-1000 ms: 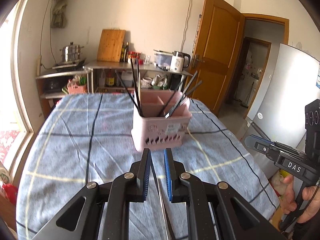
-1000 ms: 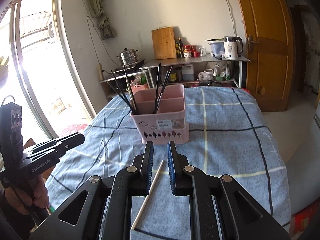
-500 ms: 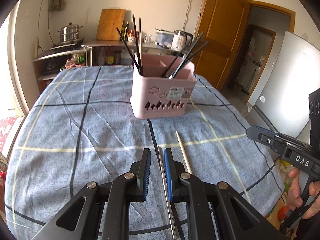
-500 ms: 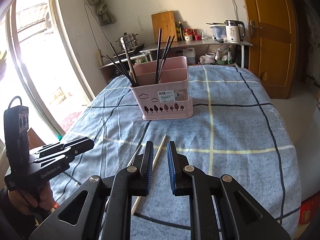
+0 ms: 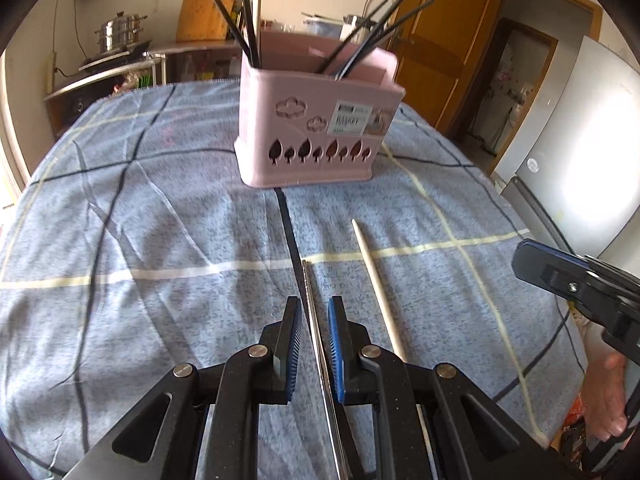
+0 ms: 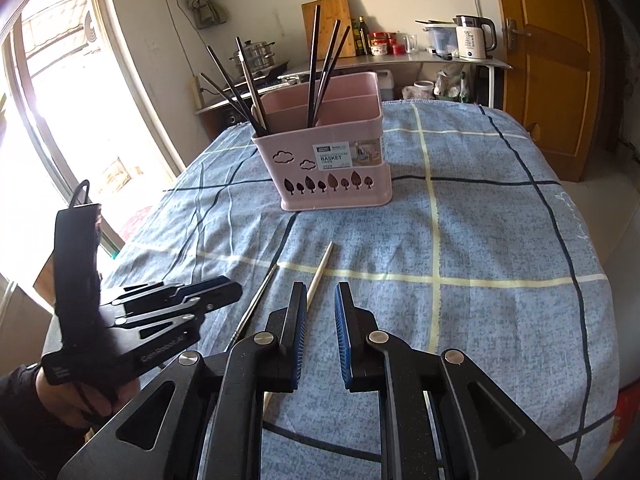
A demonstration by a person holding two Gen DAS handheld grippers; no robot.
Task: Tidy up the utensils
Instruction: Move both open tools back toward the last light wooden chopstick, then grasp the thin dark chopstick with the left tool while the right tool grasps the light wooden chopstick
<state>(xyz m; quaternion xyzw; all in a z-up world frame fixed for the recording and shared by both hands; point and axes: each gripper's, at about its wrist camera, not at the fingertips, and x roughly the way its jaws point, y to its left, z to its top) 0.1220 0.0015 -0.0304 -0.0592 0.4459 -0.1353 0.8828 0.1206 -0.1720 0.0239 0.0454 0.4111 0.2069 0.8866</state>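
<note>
Grippers lower than a second ago, closer to the chopsticks on the bench.
Left gripper (image 5: 312,312) jaws slightly apart astride the metal chopstick (image 5: 316,320); right gripper (image 6: 320,300) jaws slightly apart beside the wooden chopstick (image 6: 318,276); pink basket (image 6: 332,160) beyond looms larger.

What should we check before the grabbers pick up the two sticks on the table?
1. Metal chopstick lies between the left gripper fingers: ok.
2. Left pads press on it: cannot tell.
3. Wooden chopstick is lined up inside the right gripper: not ok, it runs under the left finger.
4. Both sticks lie flat on the tablecloth: ok.
5. Pink basket stands upright: ok.
</note>
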